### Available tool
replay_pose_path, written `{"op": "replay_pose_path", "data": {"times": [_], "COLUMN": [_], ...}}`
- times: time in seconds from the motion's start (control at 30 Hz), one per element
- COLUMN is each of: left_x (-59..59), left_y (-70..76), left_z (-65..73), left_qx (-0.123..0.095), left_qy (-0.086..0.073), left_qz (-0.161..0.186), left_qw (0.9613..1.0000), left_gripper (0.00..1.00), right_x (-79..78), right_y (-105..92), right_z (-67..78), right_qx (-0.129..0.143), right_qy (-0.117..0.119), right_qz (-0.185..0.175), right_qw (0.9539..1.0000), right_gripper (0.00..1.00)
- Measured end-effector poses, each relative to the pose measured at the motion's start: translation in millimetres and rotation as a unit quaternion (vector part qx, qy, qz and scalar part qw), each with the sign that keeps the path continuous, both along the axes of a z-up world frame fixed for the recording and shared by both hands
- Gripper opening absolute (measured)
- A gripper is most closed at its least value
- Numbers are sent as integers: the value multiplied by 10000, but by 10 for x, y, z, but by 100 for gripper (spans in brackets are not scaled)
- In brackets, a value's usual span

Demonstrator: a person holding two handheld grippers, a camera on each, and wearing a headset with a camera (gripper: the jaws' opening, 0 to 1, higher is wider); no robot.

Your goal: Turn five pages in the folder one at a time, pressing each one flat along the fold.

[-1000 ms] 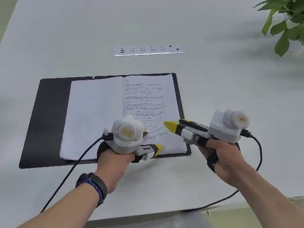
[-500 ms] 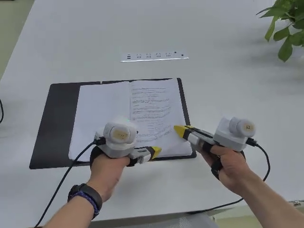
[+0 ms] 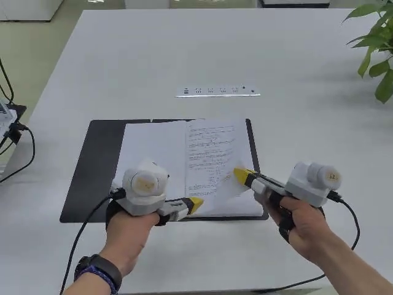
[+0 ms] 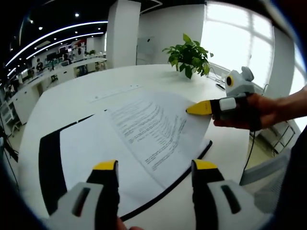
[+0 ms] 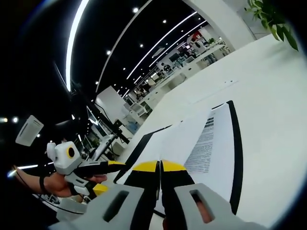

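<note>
Inside the open black folder [image 3: 92, 178], the printed white right-hand page [image 3: 212, 153] now curls up at its lower outer corner where it lay flat a second ago — the right tool [image 3: 242, 177], jaws pressed together, seems to pinch it, so a turn is starting. A blank white page [image 3: 153, 153] lies flat at left. The left tool [image 3: 191, 204] hovers spread by the fold's near end; the folder rests on the pale grey surface [image 3: 184, 49].

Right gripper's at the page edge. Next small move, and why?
Probably sweep the right gripper left over the fold: its jaws look shut on the printed page edge, which curls up off the folder; the left gripper is open.
</note>
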State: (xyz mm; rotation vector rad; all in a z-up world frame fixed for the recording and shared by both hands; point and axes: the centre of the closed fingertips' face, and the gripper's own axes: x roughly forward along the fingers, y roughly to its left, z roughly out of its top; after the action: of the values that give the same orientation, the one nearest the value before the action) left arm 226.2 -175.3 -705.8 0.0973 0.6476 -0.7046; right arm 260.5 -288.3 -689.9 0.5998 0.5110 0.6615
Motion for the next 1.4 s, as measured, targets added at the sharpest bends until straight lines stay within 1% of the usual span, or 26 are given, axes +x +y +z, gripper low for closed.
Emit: {"op": "replay_pose_path", "data": {"times": [0.17,0.27,0.33,0.4,0.43,0.57,0.63,0.73,0.83,0.9,0.97,1.07,1.2,1.3,1.4], "left_x": [1,-11,-17,-18,-21,-56,-86,-131,-193,-231,-258,-293,-325,-326,-319], "left_y": [108,167,229,311,375,581,698,868,1045,1149,1223,1373,1504,1578,1655], "left_z": [64,72,84,90,81,52,39,47,64,70,79,98,143,161,207], "left_qx": [1,11,-17,-48,-31,-64,-95,-87,-72,-48,-45,-57,-77,-83,-121], "left_qy": [-116,-132,-148,-162,-176,-150,-109,-121,-142,-155,-163,-186,-226,-255,-315], "left_qz": [56,71,112,175,206,393,513,623,703,738,762,837,919,944,991], "left_qw": [9999,9999,9998,9997,9996,9991,9986,9979,9974,9971,9969,9963,9955,9952,9945], "left_gripper": [62,63,64,64,65,65,66,66,67,67,67,67,67,68,68], "right_x": [9,5,-3,-11,-19,-39,-39,-45,-35,-30,-25,-25,-13,-7,-3], "right_y": [148,263,326,380,420,540,596,719,800,866,940,1077,1218,1338,1436], "right_z": [90,163,185,199,206,214,214,227,236,256,290,318,317,323,331], "right_qx": [16,61,78,91,86,125,143,159,165,175,215,196,183,184,163], "right_qy": [-79,-128,-150,-151,-154,-145,-138,-127,-133,-160,-191,-212,-202,-192,-189], "right_qz": [118,166,192,216,234,288,305,365,407,429,447,532,605,659,723], "right_qw": [9999,9998,9997,9996,9996,9994,9993,9991,9989,9988,9986,9982,9978,9975,9971], "right_gripper": [0,0,0,0,0,0,0,0,0,0,0,0,0,0,0]}}
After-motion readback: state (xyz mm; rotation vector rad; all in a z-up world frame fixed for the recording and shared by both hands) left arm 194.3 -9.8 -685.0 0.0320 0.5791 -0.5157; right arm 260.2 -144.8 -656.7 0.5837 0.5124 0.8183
